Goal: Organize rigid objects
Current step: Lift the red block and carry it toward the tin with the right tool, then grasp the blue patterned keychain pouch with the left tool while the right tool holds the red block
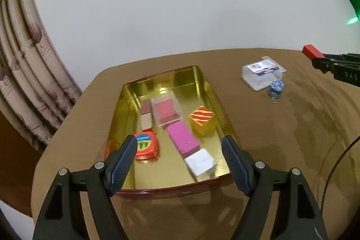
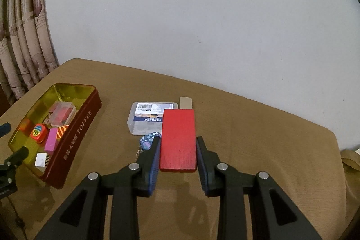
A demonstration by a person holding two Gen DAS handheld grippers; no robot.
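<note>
My right gripper [image 2: 177, 145] is shut on a flat red block [image 2: 178, 138] and holds it above the brown table; the block also shows in the left wrist view [image 1: 311, 52]. My left gripper [image 1: 180, 145] is open and empty over the near end of the gold toffee tin [image 1: 202, 87], which also shows in the right wrist view [image 2: 76, 129]. The tin holds a magenta block [image 1: 182, 141], a white cube [image 1: 200, 161], a striped yellow cube [image 1: 201, 119], a round red tape measure [image 1: 146, 144] and a clear case [image 1: 165, 111].
A clear plastic box [image 2: 146, 118] with a label lies on the table beyond the red block, with a blue patterned keyring object [image 2: 148, 140] beside it and a tan flat piece [image 2: 185, 102] behind. A curtain [image 1: 27, 82] hangs at the left. A wall stands behind the table.
</note>
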